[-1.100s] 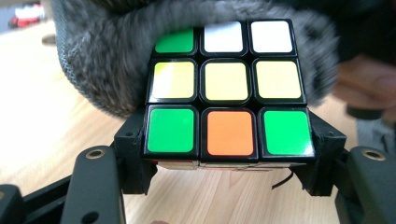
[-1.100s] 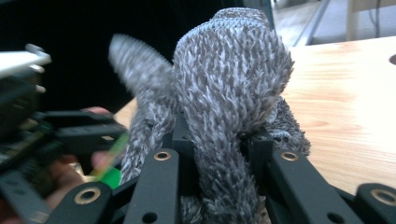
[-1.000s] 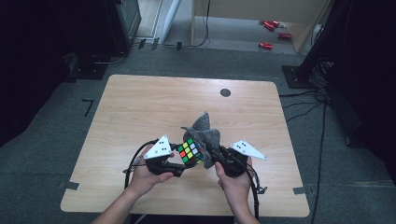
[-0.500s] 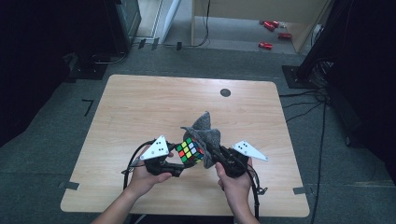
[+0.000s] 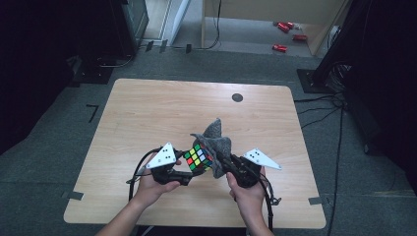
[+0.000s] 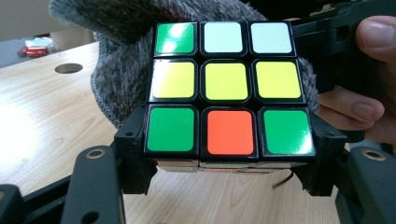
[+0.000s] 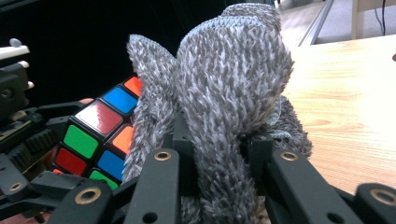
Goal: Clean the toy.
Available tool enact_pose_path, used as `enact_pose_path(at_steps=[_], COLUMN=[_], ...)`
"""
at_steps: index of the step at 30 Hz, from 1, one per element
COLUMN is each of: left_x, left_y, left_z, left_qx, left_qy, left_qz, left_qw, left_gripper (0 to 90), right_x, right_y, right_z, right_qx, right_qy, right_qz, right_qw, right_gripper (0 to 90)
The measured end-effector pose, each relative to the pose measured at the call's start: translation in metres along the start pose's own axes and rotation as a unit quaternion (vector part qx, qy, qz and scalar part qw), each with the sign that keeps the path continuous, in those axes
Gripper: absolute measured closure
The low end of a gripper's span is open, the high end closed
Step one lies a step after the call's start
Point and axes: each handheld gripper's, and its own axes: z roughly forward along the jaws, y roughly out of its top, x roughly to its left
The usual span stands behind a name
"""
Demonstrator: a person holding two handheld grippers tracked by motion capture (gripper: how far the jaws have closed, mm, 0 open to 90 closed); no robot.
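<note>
Grey cloth [image 5: 215, 142] and a colour cube [image 5: 198, 157] are held above the near middle of the wooden table [image 5: 147, 113], pressed together, cloth on the cube's right and far side.

Nearest, two forearms come in from the near edge. Left hand [image 5: 155, 184] wraps the left gripper [image 5: 189, 169], which points right toward the cube. Right hand [image 5: 246, 189] wraps the right gripper [image 5: 221, 164], which points left and slightly far, so the two tools face each other.

Left gripper view: jaws clenched on the cube [image 6: 229, 88] at its bottom row, one pad on each side; green, white, yellow and orange tiles face the camera, cloth [image 6: 121, 79] behind the cube. Right gripper view: jaws pinch a bunched fold of the cloth [image 7: 224, 93], fabric sticking up between them, cube [image 7: 100, 135] just left of it and touching.

Step in hand, as I read it: wiping the cube with the cloth, left side holding steady, right side rubbing. Next move likely calls for sliding the cloth across another face or turning the cube to expose one, keeping both grips firm so the cube does not slip out of the bottom-row hold.

Farther off: bare tabletop, a dark round hole [image 5: 237, 97] near the far edge, grey carpet floor, red items [image 5: 284, 27] on the floor beyond.
</note>
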Motion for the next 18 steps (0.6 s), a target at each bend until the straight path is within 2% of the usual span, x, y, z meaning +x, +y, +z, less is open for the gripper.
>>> enact_pose_path(at_steps=[2, 4, 6, 7, 9, 13, 15, 18], left_x=[-0.001, -0.005, -0.007, -0.007, -0.005, 0.004, 0.012, 0.019], left_y=[-0.001, -0.002, -0.001, 0.0, 0.002, 0.005, 0.007, 0.008], left_z=[0.004, 0.008, 0.009, 0.008, 0.004, -0.007, -0.014, -0.02], left_qx=[0.012, 0.029, 0.03, 0.026, 0.016, -0.012, -0.04, -0.066], left_qy=[0.0, -0.003, -0.002, -0.004, -0.006, -0.006, -0.011, -0.034], left_qz=[-0.001, 0.01, 0.012, 0.009, 0.004, -0.02, -0.046, -0.077], left_qw=[0.9999, 0.9995, 0.9995, 0.9996, 0.9998, 0.9997, 0.9981, 0.9943], left_gripper=[35.1, 35.1, 35.1, 35.1, 35.1, 35.1, 35.1, 35.1], right_x=[0.003, 0.009, 0.016, 0.017, 0.014, 0.004, 0.001, 0.003], right_y=[0.002, 0.005, 0.006, 0.006, 0.005, -0.001, -0.002, -0.005], right_z=[-0.002, -0.005, -0.007, -0.007, -0.006, -0.003, -0.003, -0.002], right_qx=[-0.003, -0.009, -0.015, -0.019, -0.026, -0.02, -0.02, -0.022], right_qy=[0.0, 0.011, 0.012, 0.01, 0.012, 0.0, 0.008, 0.024], right_qz=[-0.005, -0.013, -0.029, -0.032, -0.023, -0.03, -0.037, -0.06], right_qw=[1.0, 0.9998, 0.9994, 0.9992, 0.9993, 0.9994, 0.9991, 0.9977], right_gripper=[73.5, 73.5, 73.5, 73.5, 73.5, 73.4, 73.4, 73.4])
